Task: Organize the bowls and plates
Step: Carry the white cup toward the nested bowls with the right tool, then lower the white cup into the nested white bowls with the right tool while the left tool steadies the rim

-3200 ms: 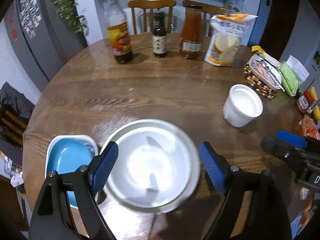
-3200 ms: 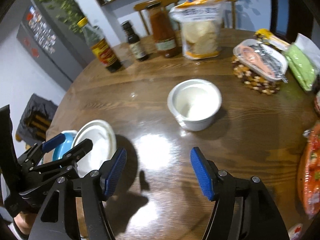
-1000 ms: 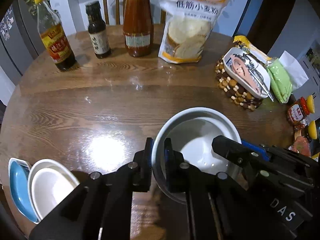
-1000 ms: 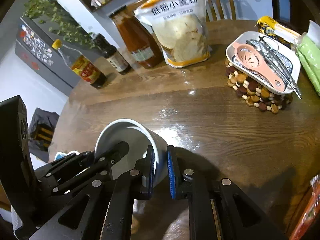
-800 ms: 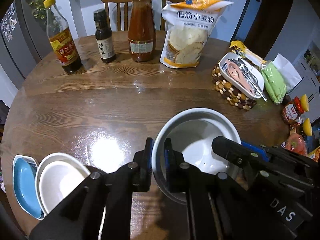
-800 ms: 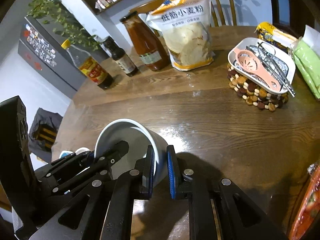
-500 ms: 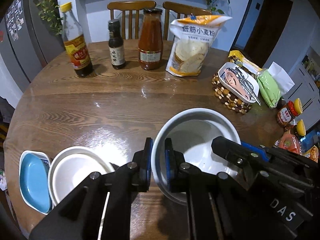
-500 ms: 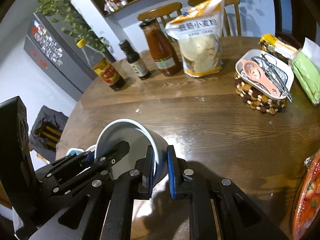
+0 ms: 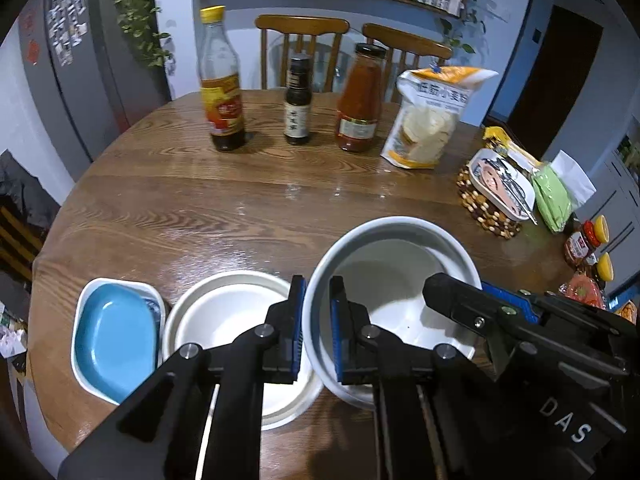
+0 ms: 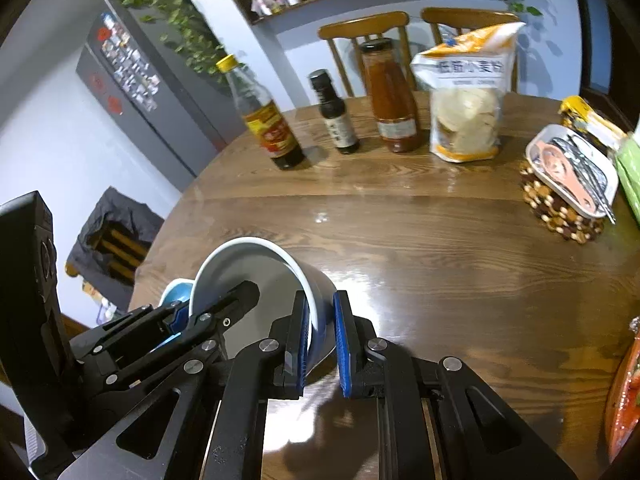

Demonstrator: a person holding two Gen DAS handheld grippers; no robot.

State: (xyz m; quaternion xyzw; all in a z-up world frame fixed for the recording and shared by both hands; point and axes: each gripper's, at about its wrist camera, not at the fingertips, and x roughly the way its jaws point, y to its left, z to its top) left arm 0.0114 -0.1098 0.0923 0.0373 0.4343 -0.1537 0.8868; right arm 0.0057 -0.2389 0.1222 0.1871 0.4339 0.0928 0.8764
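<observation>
Table (image 9: pixel 280 208) first: a round wooden top, with bottles, a flour bag, a small tray of utensils and packets ranged along its far and right edges, none of it part of the sorting. The dishes gather at the near left. A white plate (image 9: pixel 224 312) lies flat there, and just to its left sits a blue dish (image 9: pixel 114 336) nested in a white rectangular one — that pairing looks finished.

The deep white bowl (image 9: pixel 400 276) is the piece in hand. It is carried between both tools, its near-left edge overlapping the plate's right side in the left wrist view; whether it hangs clear above the plate or touches it cannot be told. The left gripper (image 9: pixel 318 328) pinches the bowl's left rim, one blue pad outside the wall and one inside. The right gripper (image 10: pixel 320 340) is clamped on the opposite rim in the same way, with the bowl tilted toward the left in its view.

As a judgement, the task is well along: the flat pieces are grouped, and the bowl is the last loose dish visible. What remains is to centre it over the plate, level it, lower it and let go on both sides — after that no other plate or bowl shows on the table to collect.
</observation>
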